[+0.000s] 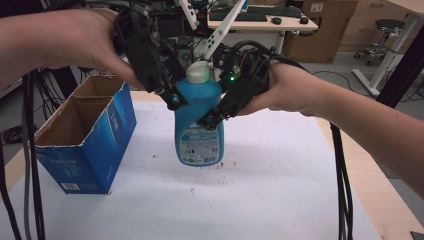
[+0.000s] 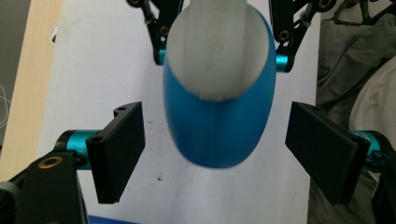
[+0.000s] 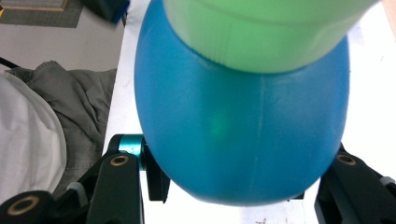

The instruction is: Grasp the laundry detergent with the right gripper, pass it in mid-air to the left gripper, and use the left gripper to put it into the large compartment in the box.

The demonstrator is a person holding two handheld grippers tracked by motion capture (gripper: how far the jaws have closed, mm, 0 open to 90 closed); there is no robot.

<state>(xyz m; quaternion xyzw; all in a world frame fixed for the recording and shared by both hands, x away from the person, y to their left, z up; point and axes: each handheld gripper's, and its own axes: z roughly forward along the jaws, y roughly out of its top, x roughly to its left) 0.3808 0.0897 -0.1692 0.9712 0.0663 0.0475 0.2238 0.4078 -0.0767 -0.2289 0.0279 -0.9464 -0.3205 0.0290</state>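
White worktop (image 1: 280, 165), cluttered office behind. Right hand-held gripper (image 1: 215, 117) pinches the blue bottle (image 1: 199, 125) and holds it clear off the surface; left hand-held gripper (image 1: 167, 95) is spread around its neck, not touching. Open box (image 1: 85, 145) sits beside it, so I'd guess boxing it up is what's left.

Beyond your white-covered tabletop (image 1: 280, 200) stands a desk (image 1: 260, 24) carrying a dark keyboard (image 1: 245, 16) and what may be two mice — they are too small to be sure. Cardboard boxes (image 1: 320, 30) sit behind it on the grey floor (image 1: 345, 67), beside a rolling stool (image 1: 382, 37) — lighting is even.
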